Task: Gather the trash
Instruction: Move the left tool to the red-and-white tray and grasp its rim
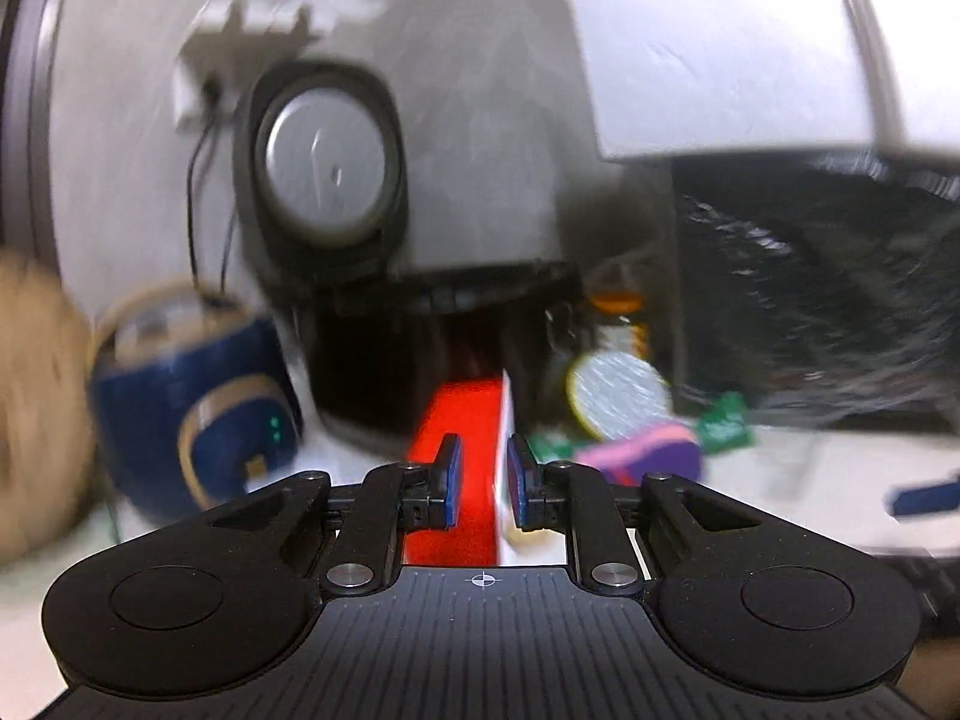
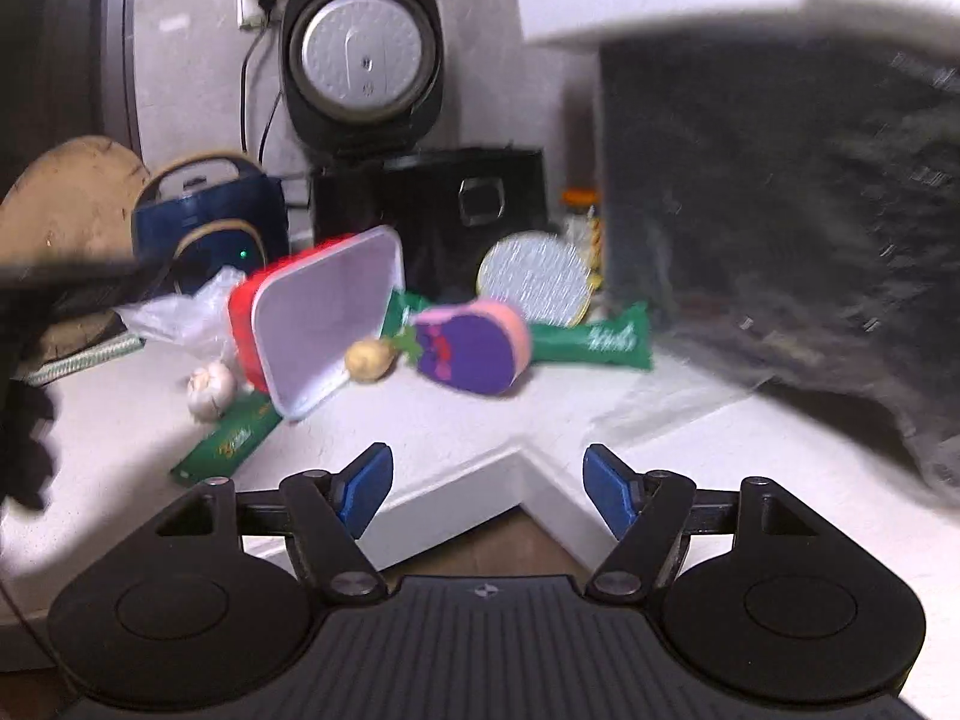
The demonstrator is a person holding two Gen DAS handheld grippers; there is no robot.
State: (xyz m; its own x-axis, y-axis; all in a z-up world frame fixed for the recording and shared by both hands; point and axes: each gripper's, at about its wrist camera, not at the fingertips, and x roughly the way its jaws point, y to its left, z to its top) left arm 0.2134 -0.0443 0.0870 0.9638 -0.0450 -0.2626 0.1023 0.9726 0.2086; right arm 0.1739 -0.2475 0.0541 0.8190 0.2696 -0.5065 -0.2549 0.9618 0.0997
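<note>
On the white table (image 2: 456, 438), trash lies scattered while one pair of tongs grips a red tray and the other hangs with nothing in it.

The left tongs (image 1: 483, 483) are clamped on the rim of the red tray with a white inside (image 1: 462, 462), which in the right wrist view (image 2: 324, 324) is tilted up above the table, its open side facing the camera. The right tongs (image 2: 489, 489) have their blue pads apart with nothing between them, over the table's notched edge. Near the tray lie a green wrapper (image 2: 231, 441), a garlic bulb (image 2: 210, 389), a small potato (image 2: 369, 360), a purple and pink packet (image 2: 474, 348), a second green wrapper (image 2: 594, 341) and a round foil lid (image 2: 537, 277). Behind stand a blue rice cooker (image 2: 210, 222) and a black cooker with its lid raised (image 2: 432, 204). A black bag (image 2: 780, 228) fills the right side.
</note>
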